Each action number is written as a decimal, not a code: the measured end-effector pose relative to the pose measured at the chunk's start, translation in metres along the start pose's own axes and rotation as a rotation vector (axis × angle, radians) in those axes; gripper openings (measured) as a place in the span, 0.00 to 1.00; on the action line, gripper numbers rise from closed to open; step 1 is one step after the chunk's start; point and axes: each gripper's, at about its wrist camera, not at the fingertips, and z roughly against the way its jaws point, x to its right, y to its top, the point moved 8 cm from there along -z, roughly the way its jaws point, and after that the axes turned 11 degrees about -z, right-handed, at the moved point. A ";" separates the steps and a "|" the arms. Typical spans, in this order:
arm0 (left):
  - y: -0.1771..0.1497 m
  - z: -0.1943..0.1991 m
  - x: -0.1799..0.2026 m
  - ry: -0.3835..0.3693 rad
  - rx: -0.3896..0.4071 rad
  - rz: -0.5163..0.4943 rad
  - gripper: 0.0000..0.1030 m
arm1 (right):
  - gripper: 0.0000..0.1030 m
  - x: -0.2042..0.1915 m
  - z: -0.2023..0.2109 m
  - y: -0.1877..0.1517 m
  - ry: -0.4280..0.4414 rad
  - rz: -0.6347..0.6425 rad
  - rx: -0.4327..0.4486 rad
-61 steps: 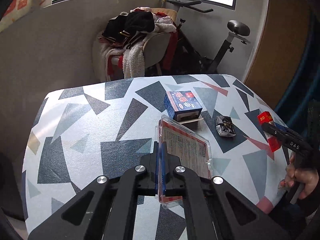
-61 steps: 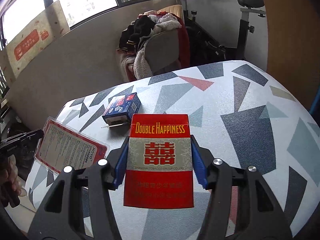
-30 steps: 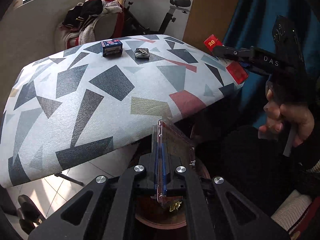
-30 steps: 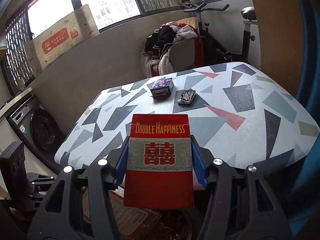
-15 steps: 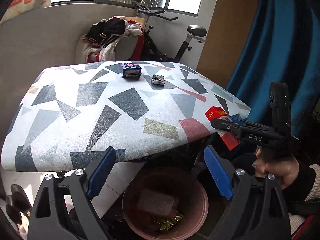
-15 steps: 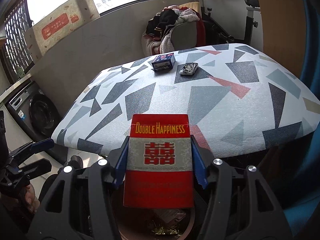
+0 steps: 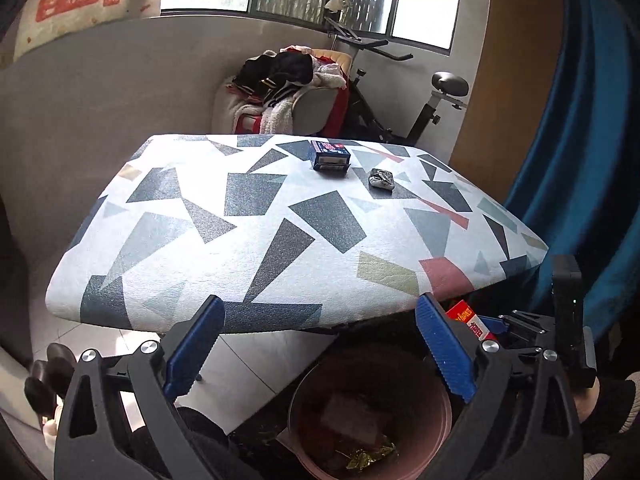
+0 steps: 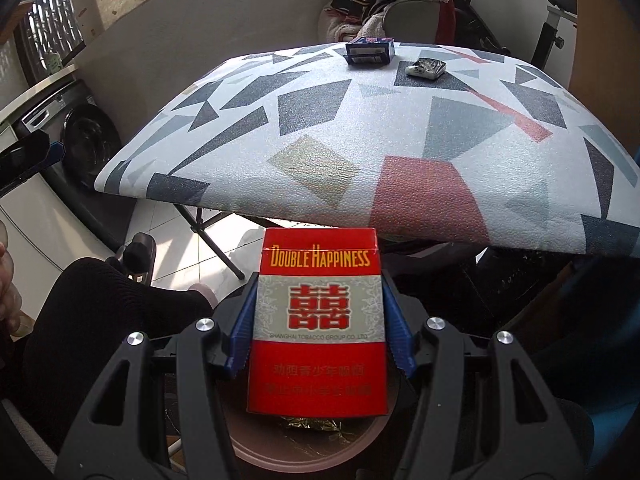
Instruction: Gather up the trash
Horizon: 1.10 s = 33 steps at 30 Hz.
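Observation:
My left gripper (image 7: 316,344) is open and empty above the pink trash bin (image 7: 436,396), which holds a clear flat package (image 7: 352,420) and foil scraps. My right gripper (image 8: 318,328) is shut on a red Double Happiness cigarette pack (image 8: 318,328) and holds it over the same bin (image 8: 360,440); the pack also shows in the left wrist view (image 7: 470,318). On the table's far side lie a blue box (image 7: 330,154) and a crumpled silver wrapper (image 7: 382,179), also in the right wrist view as the box (image 8: 370,51) and the wrapper (image 8: 425,68).
The table (image 7: 240,240) has a patterned cloth and its near edge overhangs the bin. A chair piled with clothes (image 7: 288,80) and an exercise bike (image 7: 432,108) stand behind it. A blue curtain (image 7: 580,140) hangs at right. A washing machine (image 8: 80,132) stands at left.
My left gripper opened and the clear flat package dropped into the bin. My right gripper came down from table height to just above the bin with the red pack.

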 end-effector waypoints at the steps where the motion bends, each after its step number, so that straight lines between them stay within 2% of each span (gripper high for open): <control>1: -0.001 0.000 0.000 0.005 0.006 0.003 0.91 | 0.56 -0.001 -0.001 0.000 -0.004 0.008 -0.005; 5: -0.008 -0.002 -0.002 0.011 -0.003 0.022 0.91 | 0.57 -0.006 -0.004 -0.005 0.000 0.035 -0.024; 7: -0.011 -0.002 -0.002 0.012 -0.006 0.025 0.91 | 0.77 -0.008 -0.004 -0.006 0.003 0.040 -0.025; 8: -0.012 -0.003 -0.002 0.011 -0.008 0.027 0.91 | 0.80 -0.010 -0.003 -0.006 0.007 0.043 -0.022; 13: -0.018 -0.005 -0.006 0.011 -0.016 0.051 0.91 | 0.84 -0.009 -0.006 -0.005 -0.010 0.041 -0.024; 16: -0.022 -0.007 -0.010 0.020 -0.024 0.058 0.92 | 0.91 -0.007 -0.005 -0.004 -0.003 0.028 -0.023; 19: -0.022 -0.011 -0.017 0.027 -0.039 0.067 0.92 | 0.94 -0.004 -0.002 0.002 0.002 0.011 -0.014; 24: -0.017 -0.010 -0.036 0.059 -0.021 0.101 0.93 | 0.94 0.009 0.008 0.020 0.002 -0.023 0.033; 27: -0.018 -0.012 -0.044 0.061 -0.026 0.121 0.94 | 0.94 0.023 0.016 0.040 -0.036 -0.064 0.092; 31: -0.019 -0.016 -0.057 0.095 -0.031 0.124 0.94 | 0.94 0.047 0.023 0.074 -0.010 -0.155 0.176; 33: -0.016 -0.020 -0.065 0.107 -0.028 0.130 0.94 | 0.94 0.059 0.023 0.094 -0.029 -0.162 0.216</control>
